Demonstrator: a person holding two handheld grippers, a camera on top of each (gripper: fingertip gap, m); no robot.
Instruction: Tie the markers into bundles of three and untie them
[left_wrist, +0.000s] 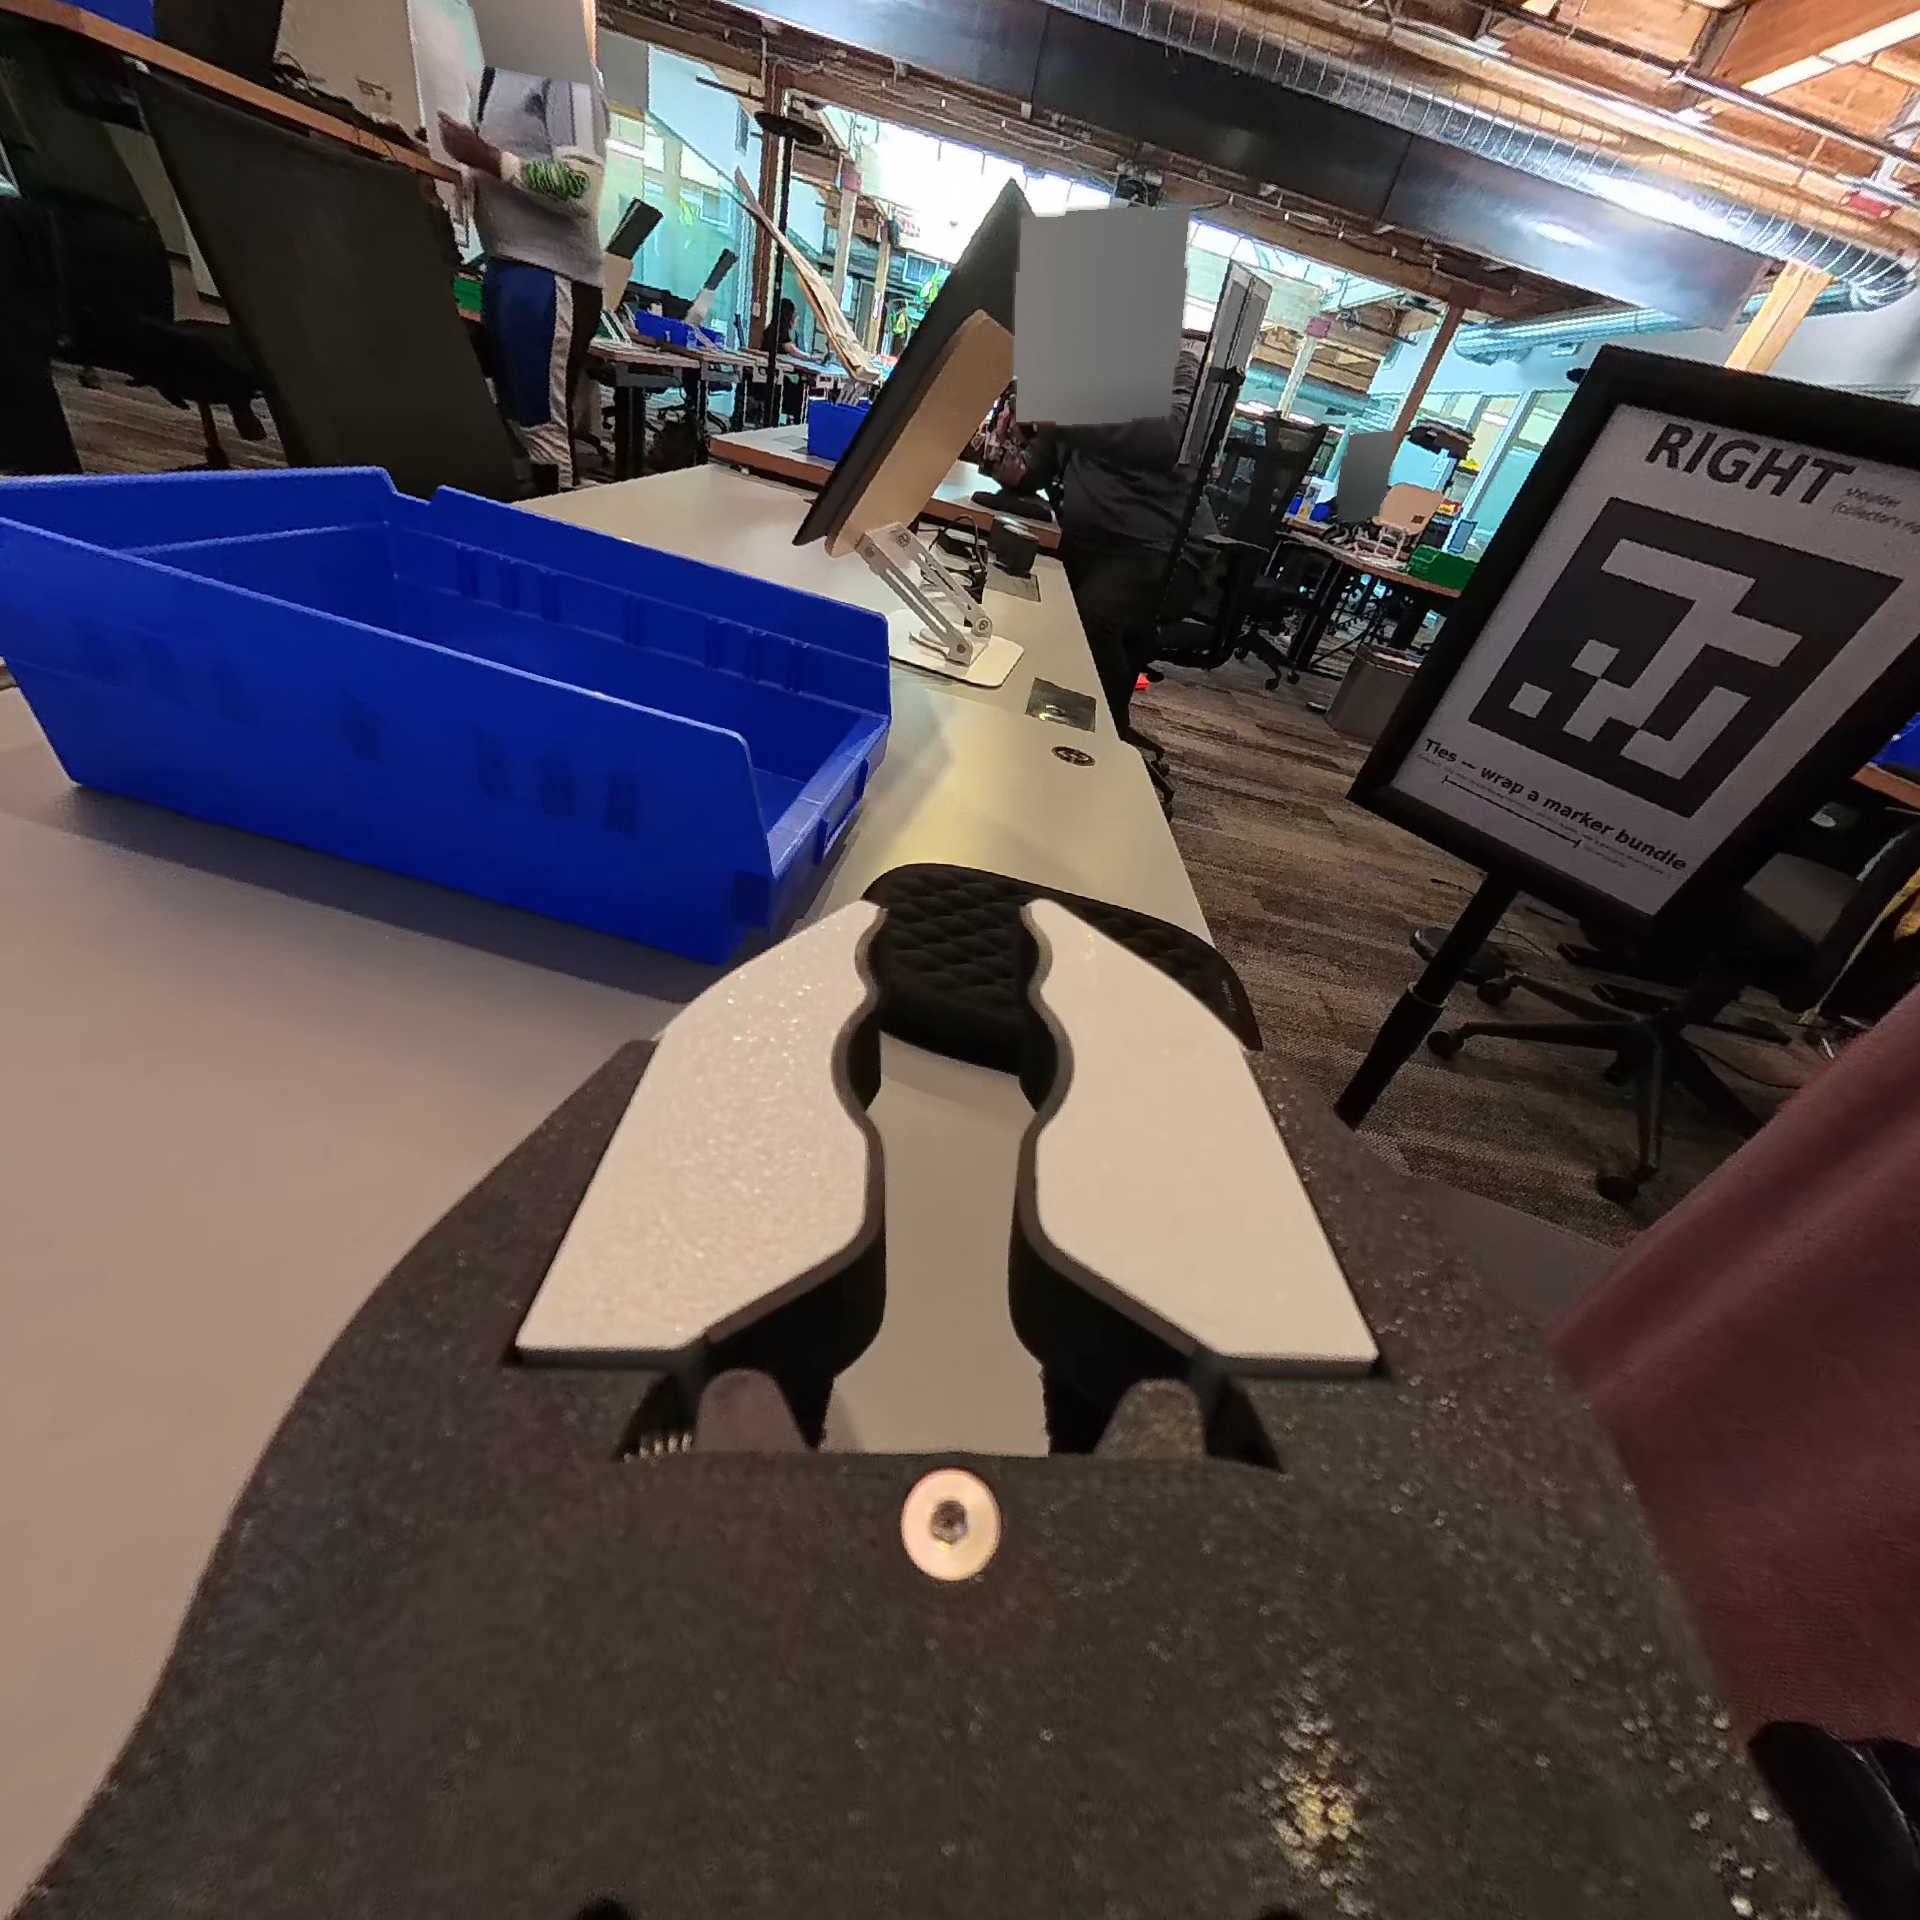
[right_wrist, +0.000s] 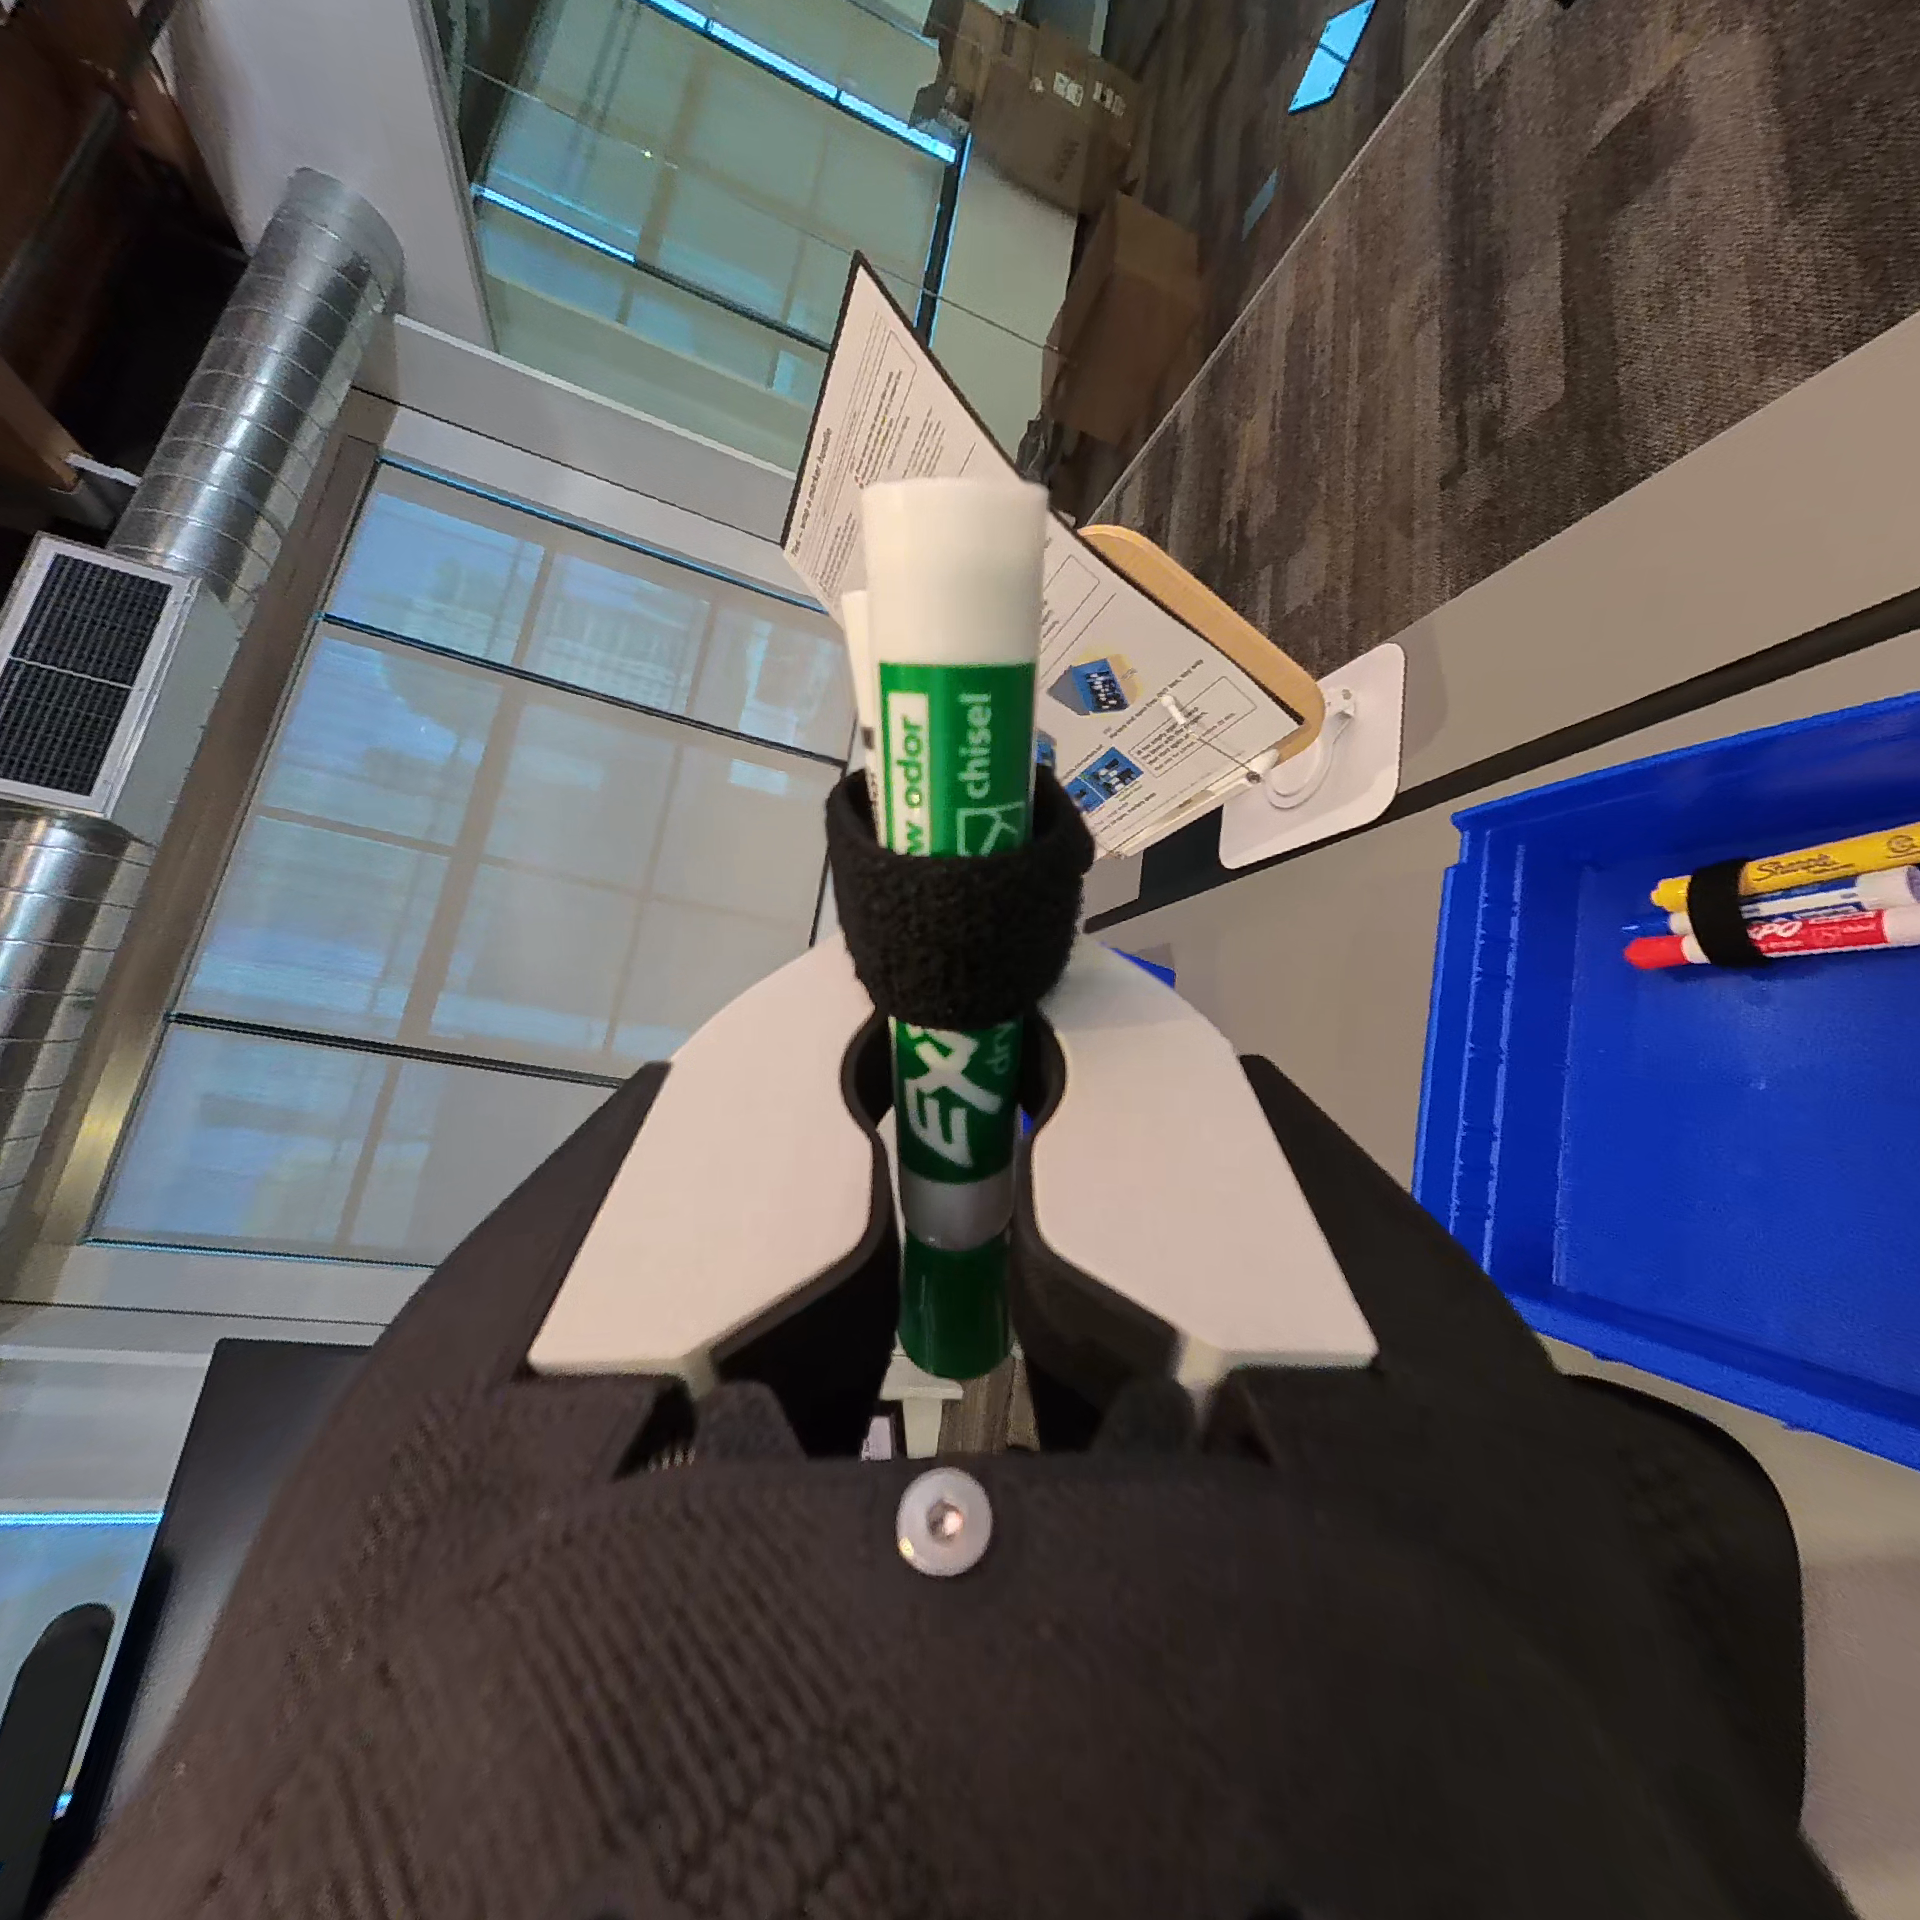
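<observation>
between your right gripper's (right_wrist: 951, 997) jaws sits a green marker bundle (right_wrist: 951, 790), clamped tight, black strap (right_wrist: 956, 914) wrapped round it just past the fingertips. off to its right, a second strapped bundle (right_wrist: 1787, 909) lies inside the blue bin (right_wrist: 1662, 1195). your left gripper (left_wrist: 951, 966) is parted, holding nothing, over the grey table (left_wrist: 260, 1091) near a black pad (left_wrist: 966, 935) beside the bin (left_wrist: 416, 707).

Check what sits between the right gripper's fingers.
In the right wrist view, the right gripper is shut on a green marker of a bundle, whose black strap wraps it just past the fingertips.
</observation>
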